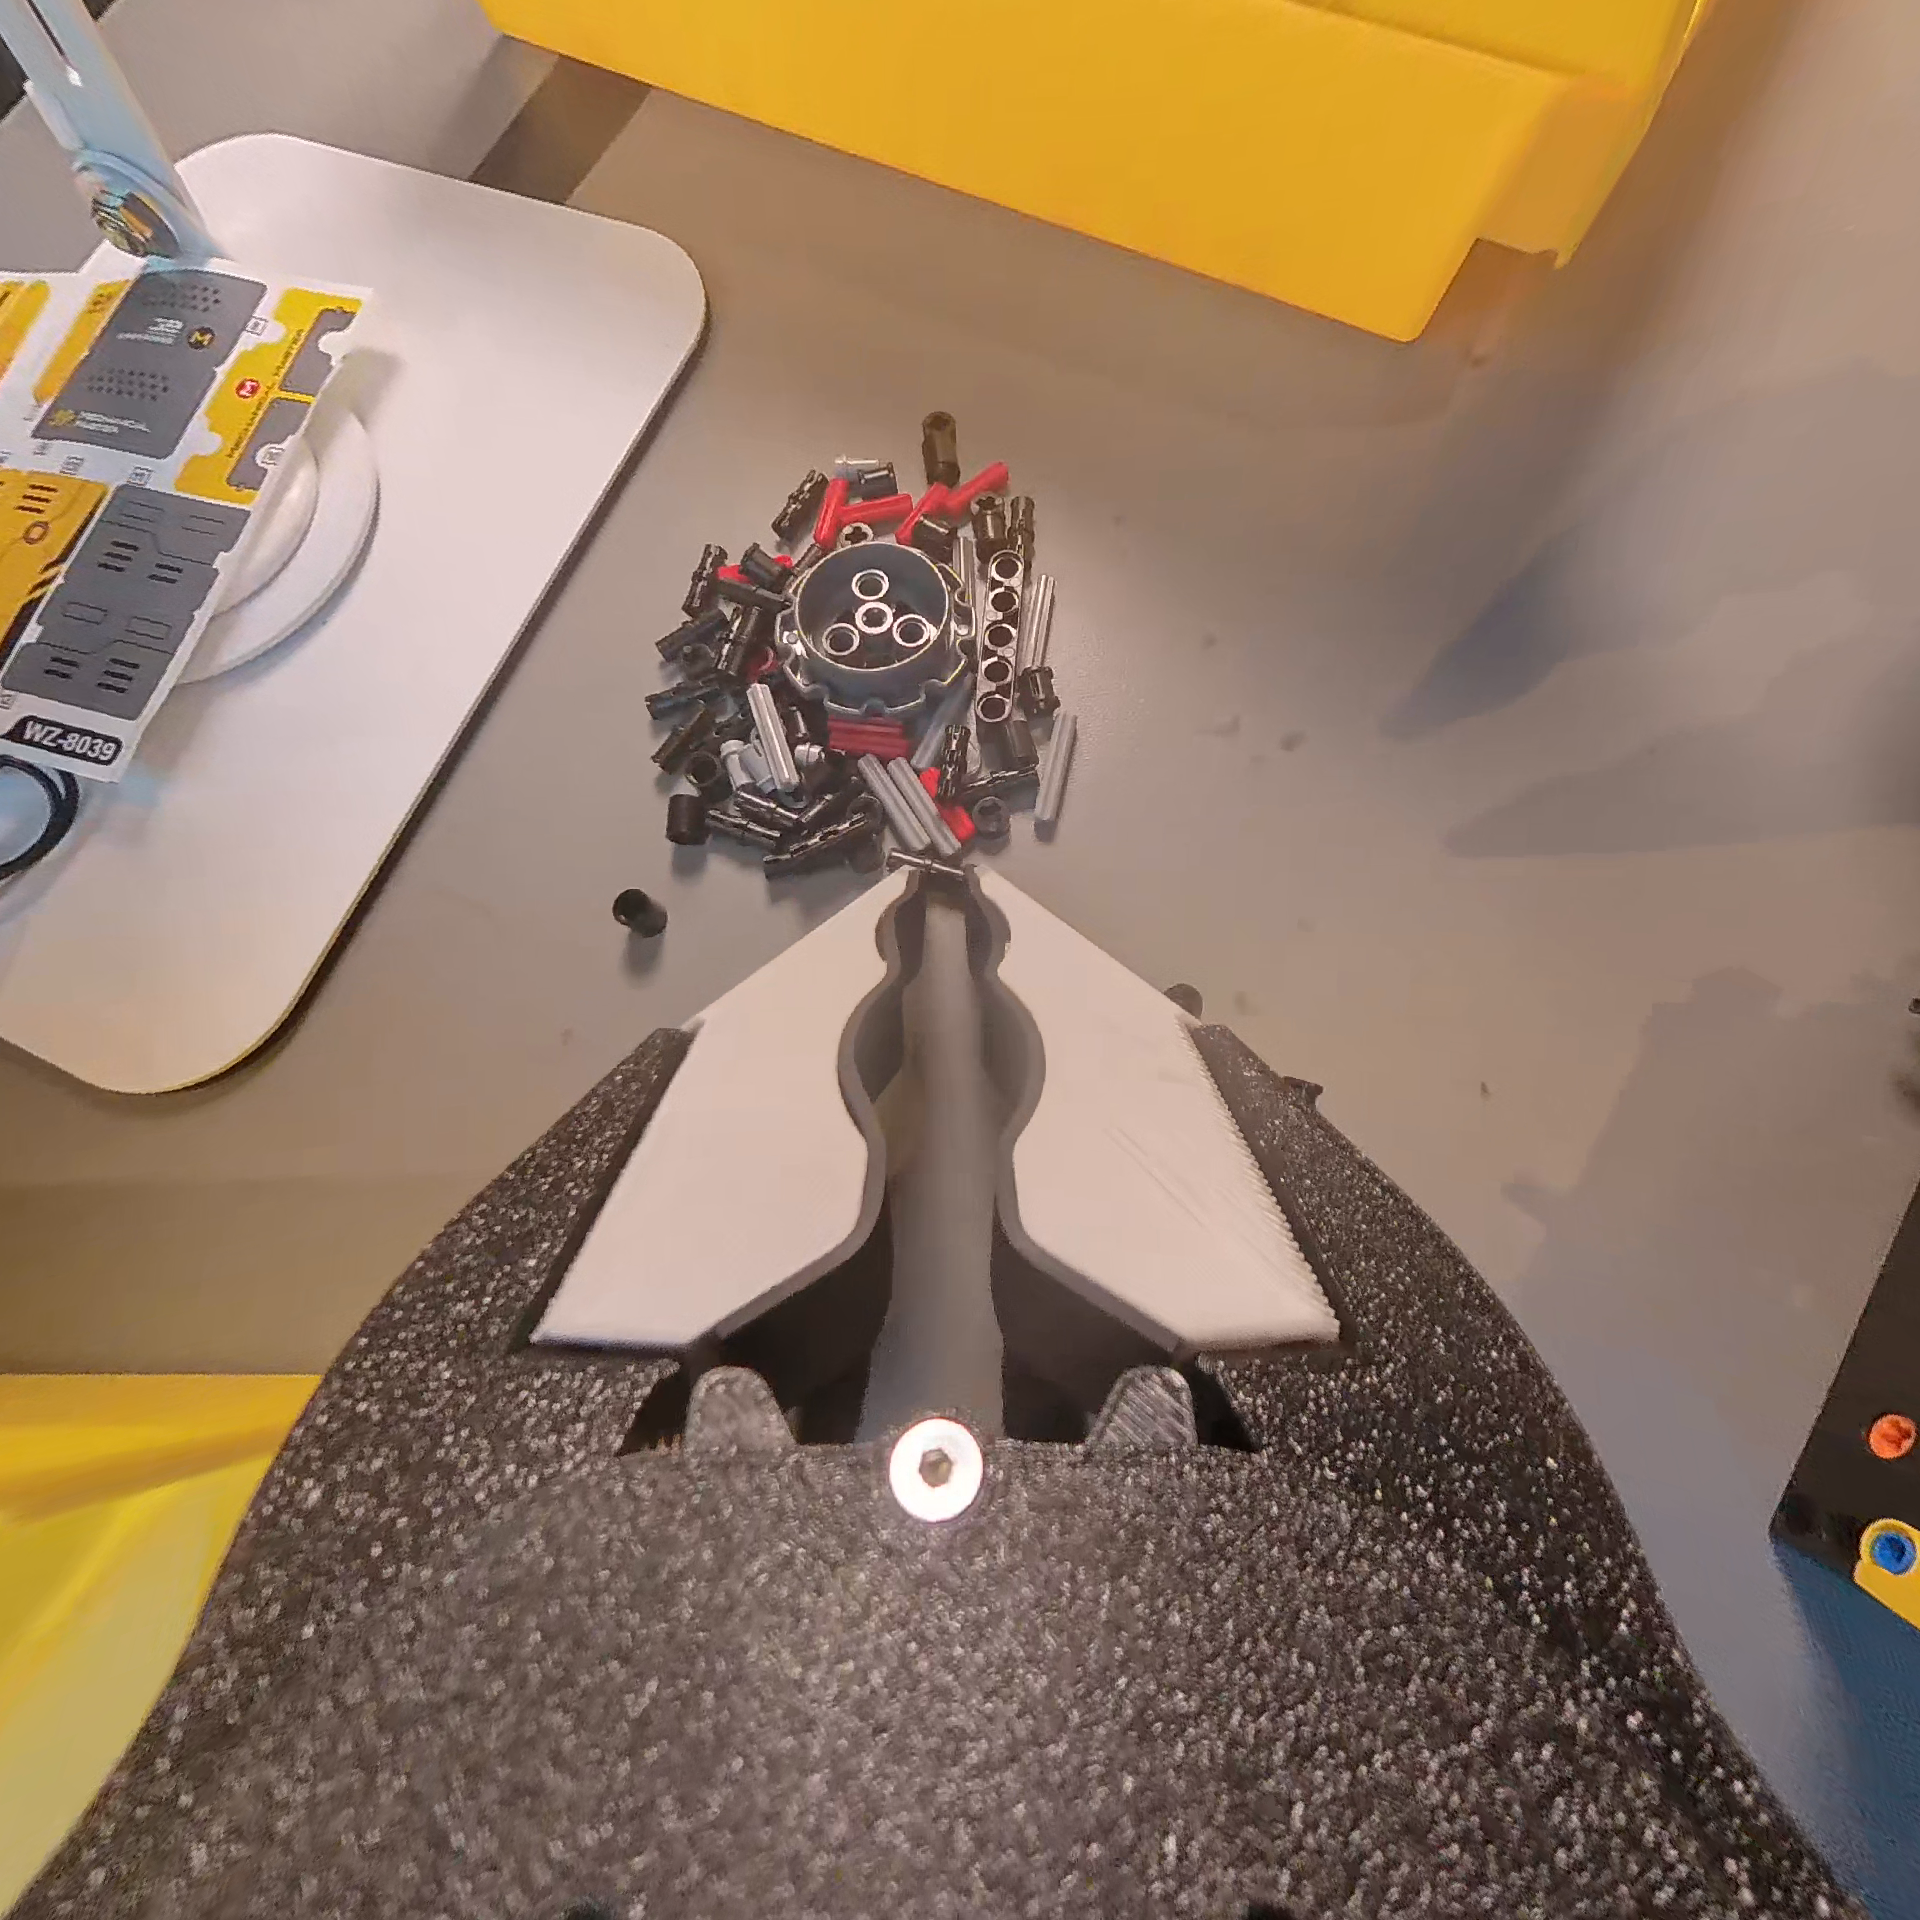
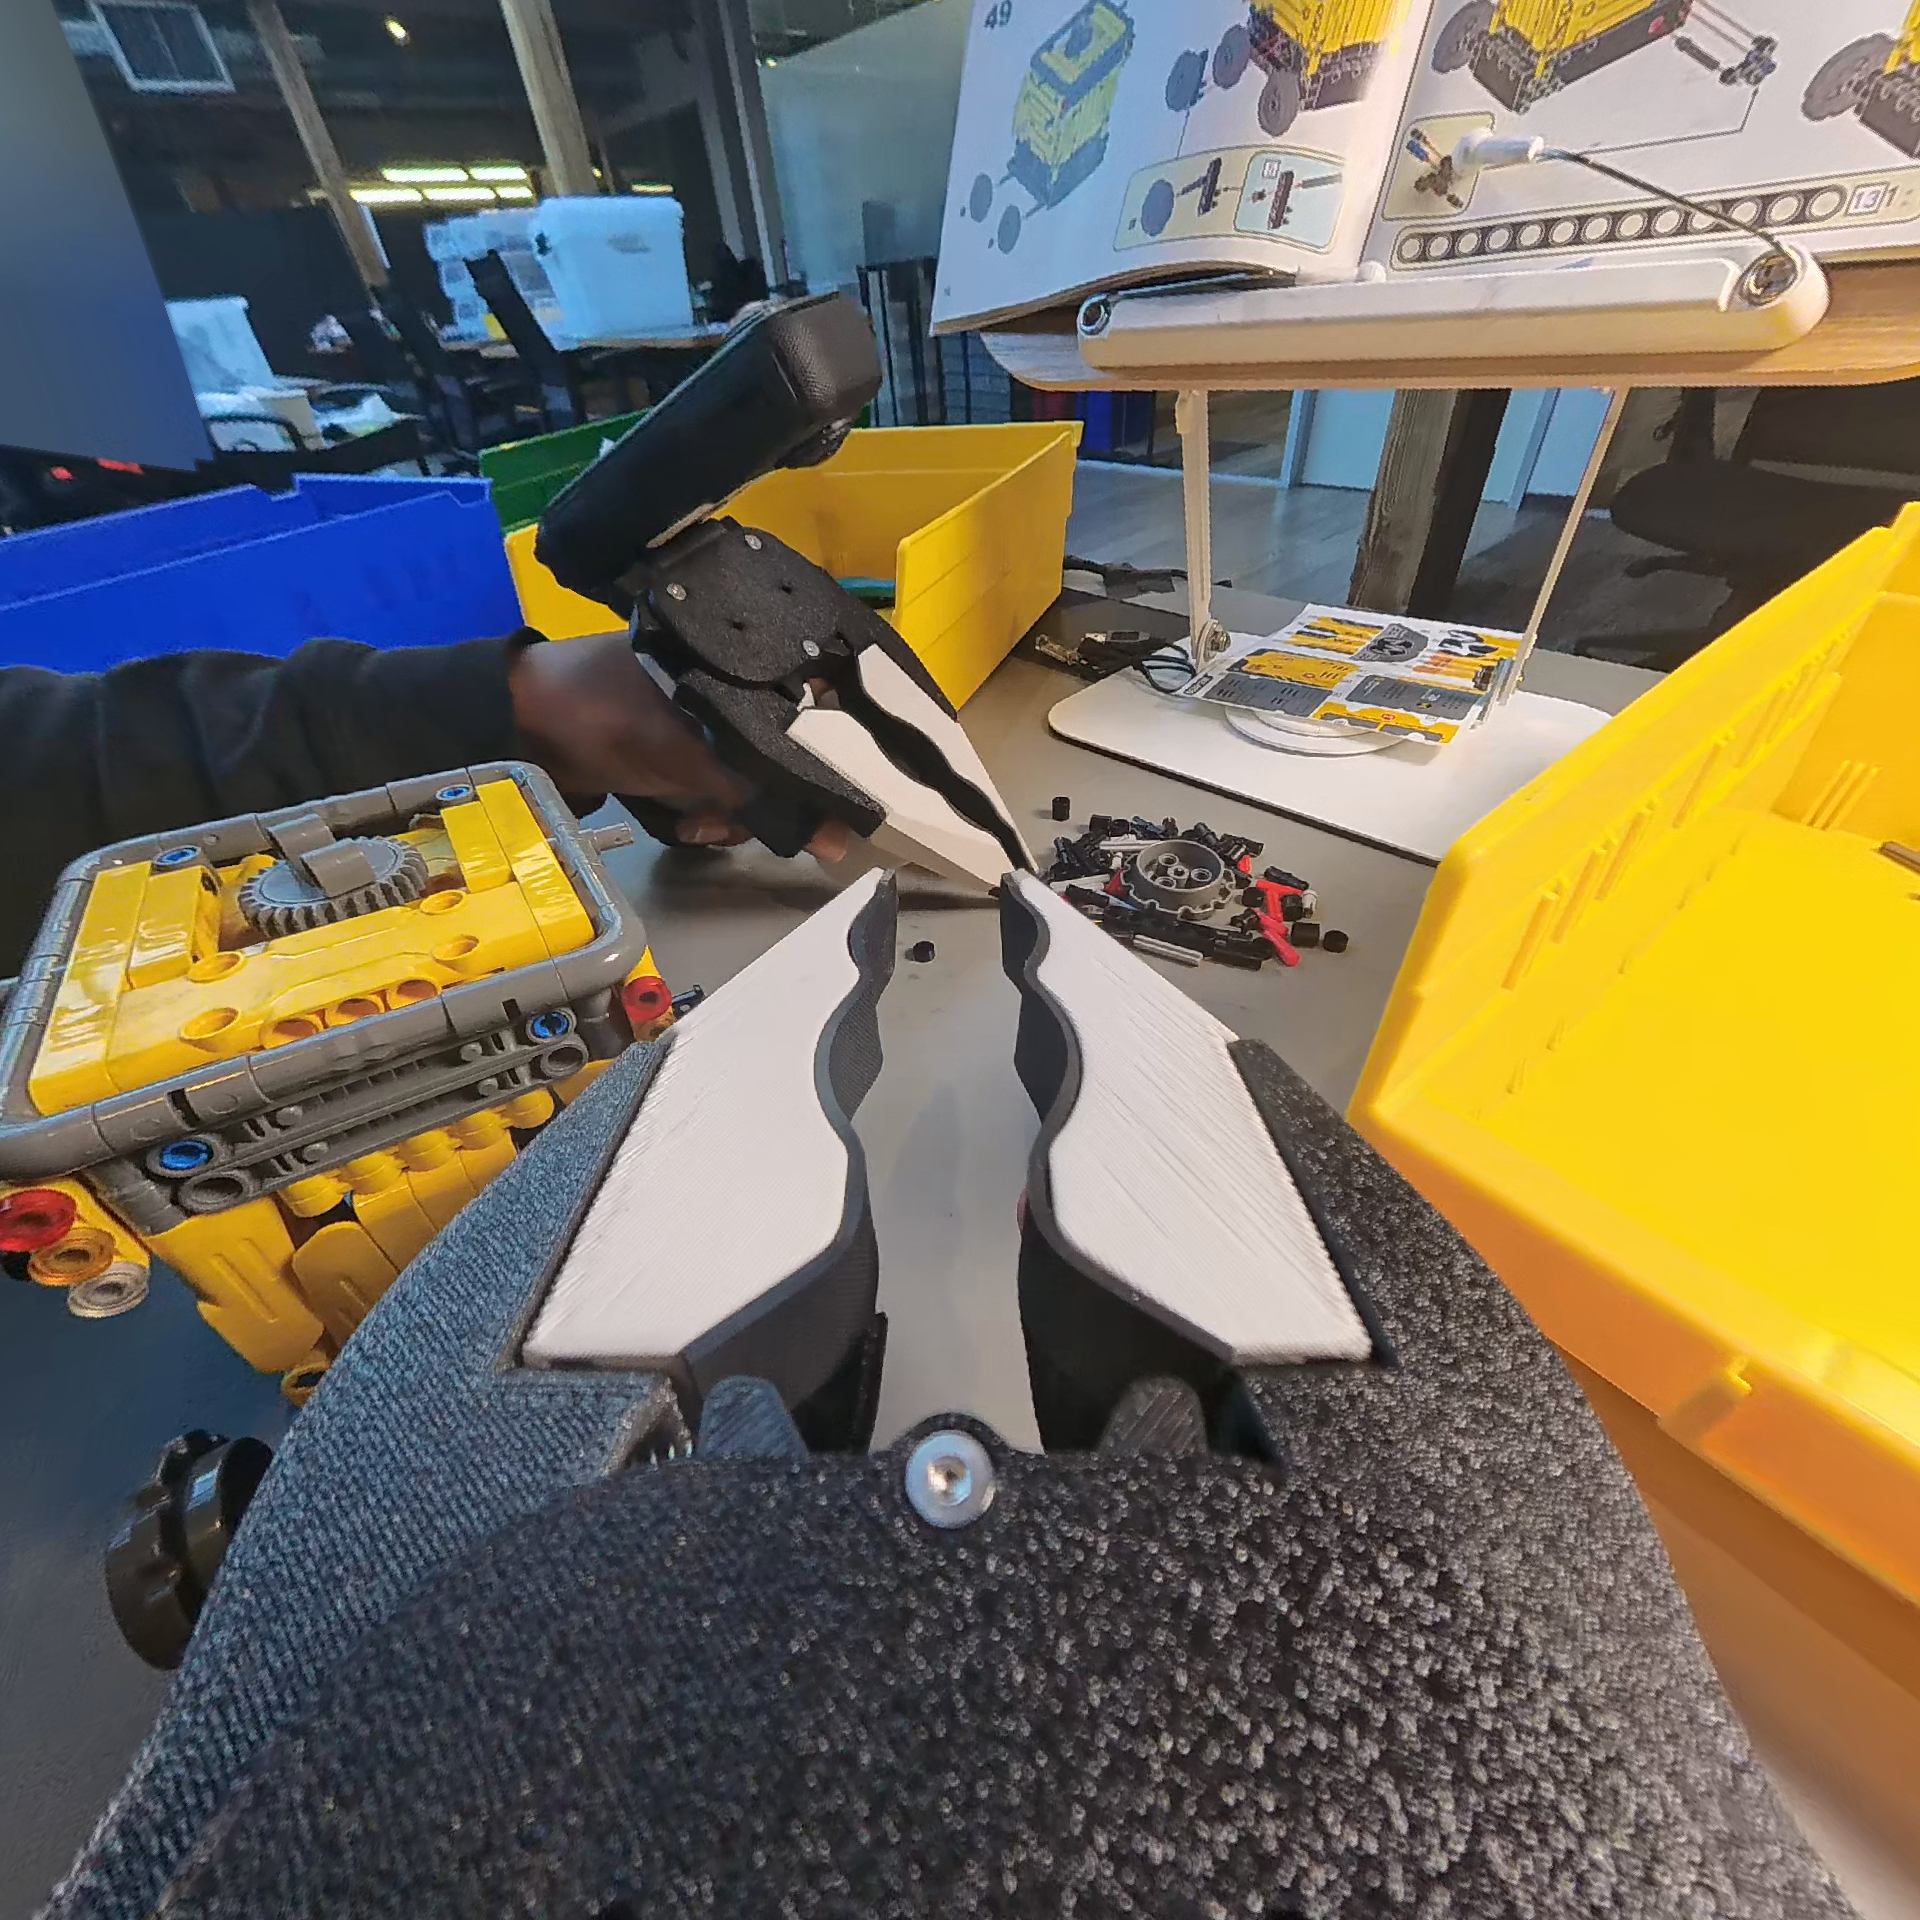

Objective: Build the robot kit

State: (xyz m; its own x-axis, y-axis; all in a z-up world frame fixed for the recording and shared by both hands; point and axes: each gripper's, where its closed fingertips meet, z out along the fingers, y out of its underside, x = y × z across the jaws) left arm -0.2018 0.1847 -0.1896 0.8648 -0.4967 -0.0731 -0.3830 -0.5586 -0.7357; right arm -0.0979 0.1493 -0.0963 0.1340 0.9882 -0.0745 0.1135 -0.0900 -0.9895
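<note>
A yellow bin sits just right of my right gripper; the part of its floor I can see is bare. Another yellow bin stands beyond my left gripper; I cannot tell its contents.

My left gripper is clenched on a small grey pin at the near edge of the pile of small parts, tips low over the surface. A grey wheel hub lies in the middle of that pile.

My right gripper is released, its fingers parted on nothing, above the surface. The yellow block model stands to its left, and bare surface lies ahead.
</note>
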